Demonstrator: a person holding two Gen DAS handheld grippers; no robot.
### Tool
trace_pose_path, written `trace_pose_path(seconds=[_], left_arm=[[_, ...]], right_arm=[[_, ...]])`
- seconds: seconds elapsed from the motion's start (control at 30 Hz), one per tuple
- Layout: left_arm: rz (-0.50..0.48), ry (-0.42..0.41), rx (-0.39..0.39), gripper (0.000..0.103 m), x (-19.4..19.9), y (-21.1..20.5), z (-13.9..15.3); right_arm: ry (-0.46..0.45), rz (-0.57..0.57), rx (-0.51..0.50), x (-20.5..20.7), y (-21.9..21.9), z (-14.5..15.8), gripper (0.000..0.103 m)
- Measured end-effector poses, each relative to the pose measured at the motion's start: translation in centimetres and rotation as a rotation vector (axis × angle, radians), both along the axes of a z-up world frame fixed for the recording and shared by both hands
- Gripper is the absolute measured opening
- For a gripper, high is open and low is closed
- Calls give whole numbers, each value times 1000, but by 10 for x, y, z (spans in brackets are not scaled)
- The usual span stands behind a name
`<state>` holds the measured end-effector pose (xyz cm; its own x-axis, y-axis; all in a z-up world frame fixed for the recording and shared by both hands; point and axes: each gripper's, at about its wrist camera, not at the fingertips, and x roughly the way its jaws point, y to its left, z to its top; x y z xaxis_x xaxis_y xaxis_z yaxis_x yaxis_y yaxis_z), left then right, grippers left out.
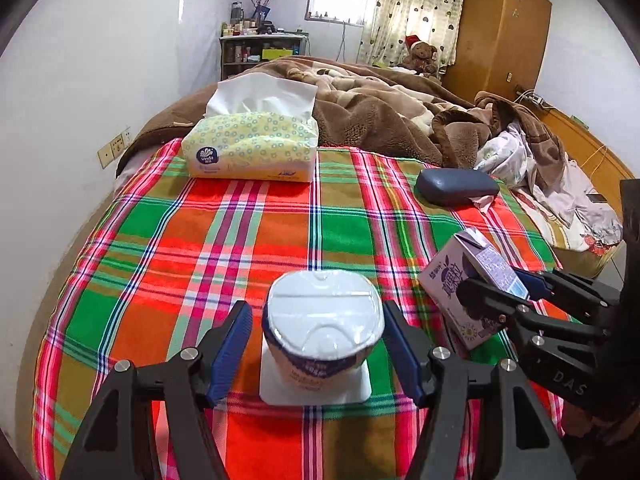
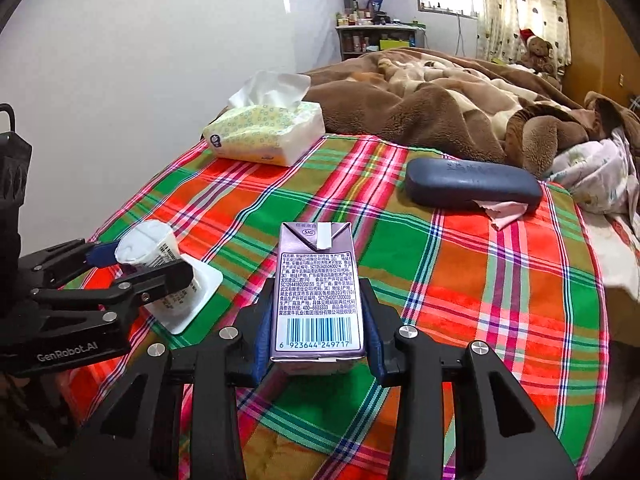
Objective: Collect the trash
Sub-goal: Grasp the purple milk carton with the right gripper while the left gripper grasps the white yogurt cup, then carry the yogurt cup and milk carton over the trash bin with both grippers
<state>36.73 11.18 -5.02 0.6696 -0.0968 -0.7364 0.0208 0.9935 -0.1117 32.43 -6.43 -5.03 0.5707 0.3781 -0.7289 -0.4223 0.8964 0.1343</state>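
— Readable on the purple carton [image 2: 318, 292]?
— "SIG" in an oval near the top fold; below it dense small print, including "400-6603333"; at the bottom a barcode numbered "6 923644 249717".
— Left of the carton?
— "GenRobot.AI" in white along the black left tongs [image 2: 138, 270].
— Beyond the carton, near the wall?
— "Vinda" on a round dark badge at the corner of the tissue pack [image 1: 252, 146].
— Anything else?
— "DAS" on the right tongs [image 1: 516, 288], just behind the carton. Print on the yogurt cup [image 1: 322, 336] too blurred to read.
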Motion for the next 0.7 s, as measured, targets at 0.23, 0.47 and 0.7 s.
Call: trace_pose_path(seconds=[0.23,0.47,0.7], left_arm=[[11,-2,-2,55,5,-4,-2],[10,-10,-1,56,-2,-8,2],[-8,-40,-4,56,-22,-19,19]], right_arm=[[-2,-11,8,0,-2,-1,39],[-3,-31,23,-4,-8,1,39],[-16,-57,40,-18,-18,9,39]])
